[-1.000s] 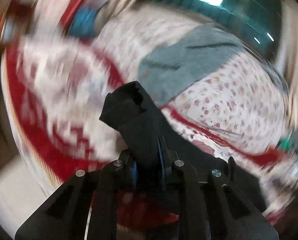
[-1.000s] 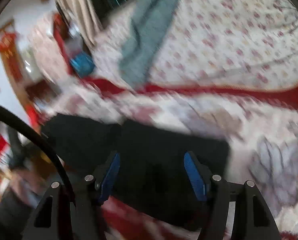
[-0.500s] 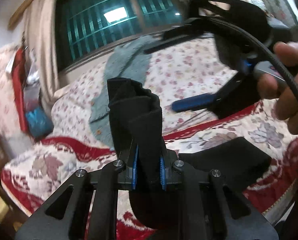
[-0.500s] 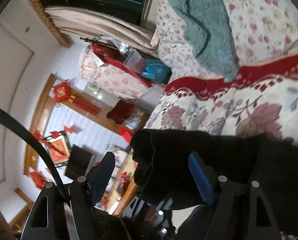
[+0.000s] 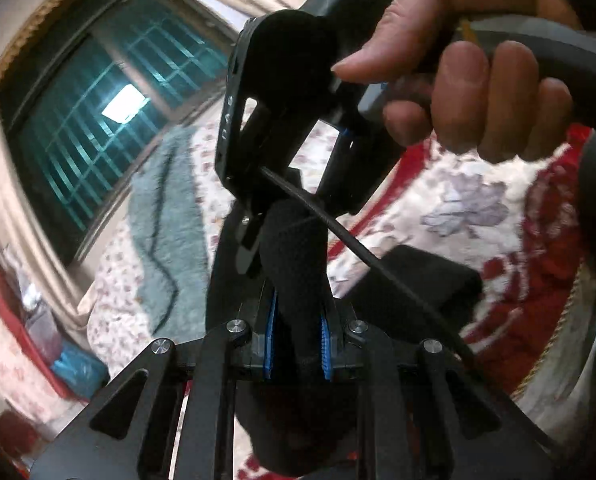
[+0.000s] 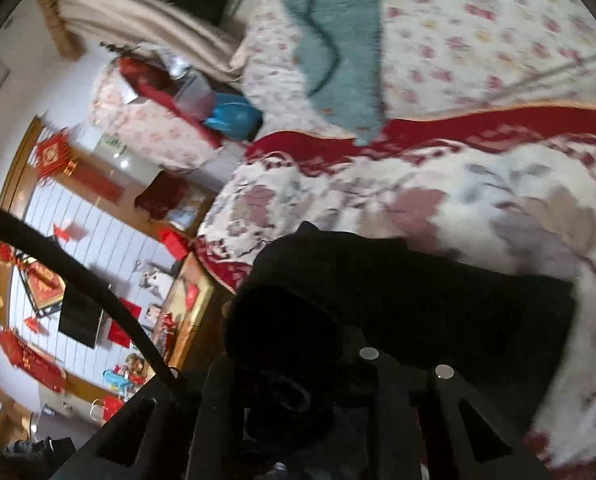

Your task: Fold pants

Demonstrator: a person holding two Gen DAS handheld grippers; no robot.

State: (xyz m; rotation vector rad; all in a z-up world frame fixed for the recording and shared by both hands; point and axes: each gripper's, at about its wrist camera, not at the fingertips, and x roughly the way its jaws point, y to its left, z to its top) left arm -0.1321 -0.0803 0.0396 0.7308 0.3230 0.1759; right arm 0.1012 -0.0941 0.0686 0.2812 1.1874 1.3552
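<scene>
The black pants [image 5: 295, 264] stick up as a bunched wad between the blue pads of my left gripper [image 5: 297, 340], which is shut on them. The rest of the pants [image 5: 422, 280] lies on the bed behind. My right gripper's body [image 5: 289, 92] hangs just above and ahead of the wad, held by a hand [image 5: 478, 80]. In the right wrist view the pants [image 6: 398, 300] cover the right gripper's fingers [image 6: 338, 360], which look closed together in the cloth.
A bed with a white and red floral blanket [image 5: 470, 200] lies below. A teal blanket [image 6: 338, 40] lies toward the window [image 5: 97, 120]. A black cable [image 5: 358, 248] crosses in front. Furniture and red decorations [image 6: 49, 152] stand at the left.
The right gripper has come in over the wad held by my left gripper, and its blue pads, open before, have vanished under the black cloth. The left gripper has tilted upward.
</scene>
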